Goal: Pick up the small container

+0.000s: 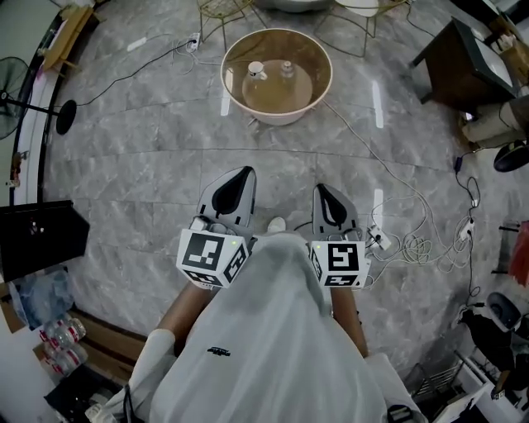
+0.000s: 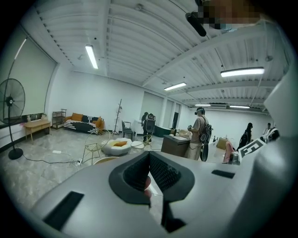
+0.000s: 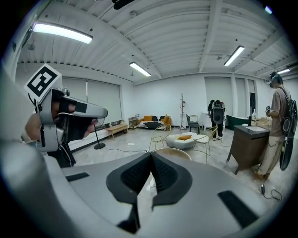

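Observation:
Two small containers, one with a white lid (image 1: pixel 256 70) and one clear (image 1: pixel 287 68), stand on a round glass-topped table (image 1: pixel 277 37) ahead of me on the floor. Both grippers are held close to my body, well short of the table. My left gripper (image 1: pixel 245 171) points toward the table with its jaws together and nothing between them. My right gripper (image 1: pixel 321 188) is beside it, also shut and empty. In the left gripper view the jaws (image 2: pixel 149 152) meet at the tip. The right gripper view shows its jaws (image 3: pixel 150 153) closed, with the table's rim (image 3: pixel 179 152) just beyond.
White cables (image 1: pixel 417 244) and a power strip (image 1: pixel 378 240) lie on the floor at the right. A dark cabinet (image 1: pixel 455 62) stands at the far right, wire chairs (image 1: pixel 223 12) behind the table, a fan (image 1: pixel 16 107) at the left. Several people stand in the far room.

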`<state>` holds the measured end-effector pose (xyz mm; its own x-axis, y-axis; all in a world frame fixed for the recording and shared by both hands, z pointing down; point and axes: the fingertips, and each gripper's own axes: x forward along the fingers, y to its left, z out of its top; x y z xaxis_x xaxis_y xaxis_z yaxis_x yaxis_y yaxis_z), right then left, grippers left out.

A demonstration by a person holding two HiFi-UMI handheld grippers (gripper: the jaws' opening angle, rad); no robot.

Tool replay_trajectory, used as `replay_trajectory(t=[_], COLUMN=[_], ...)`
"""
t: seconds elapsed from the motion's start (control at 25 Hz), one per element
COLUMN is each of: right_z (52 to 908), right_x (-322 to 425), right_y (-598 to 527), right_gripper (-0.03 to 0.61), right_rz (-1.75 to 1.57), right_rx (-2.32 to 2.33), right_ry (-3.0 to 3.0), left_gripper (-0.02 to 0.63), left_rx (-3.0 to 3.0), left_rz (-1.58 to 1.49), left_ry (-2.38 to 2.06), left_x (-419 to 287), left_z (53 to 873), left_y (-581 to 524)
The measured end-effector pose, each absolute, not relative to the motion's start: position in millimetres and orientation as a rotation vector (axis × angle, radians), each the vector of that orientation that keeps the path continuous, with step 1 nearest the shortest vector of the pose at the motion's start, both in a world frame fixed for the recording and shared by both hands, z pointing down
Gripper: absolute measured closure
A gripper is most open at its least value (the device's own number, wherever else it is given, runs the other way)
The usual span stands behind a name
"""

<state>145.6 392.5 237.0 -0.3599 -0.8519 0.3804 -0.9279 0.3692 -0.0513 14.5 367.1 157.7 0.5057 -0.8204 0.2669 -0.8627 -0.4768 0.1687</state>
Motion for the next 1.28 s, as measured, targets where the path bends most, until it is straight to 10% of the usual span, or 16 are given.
replay_trajectory(t=[1.28], right_z=[219.2], right_x=[114.9], right_y=[198.4], right_gripper=[0.571], right_rz=[0.418], right_rx=[1.612], right_ry=[-2.297], left_gripper=[0.595], left_rx=[2.461], left_rz=[0.1], left_ry=[-1.328], left_x=[-10.7], left_z=[151.9], left_y=[155.0])
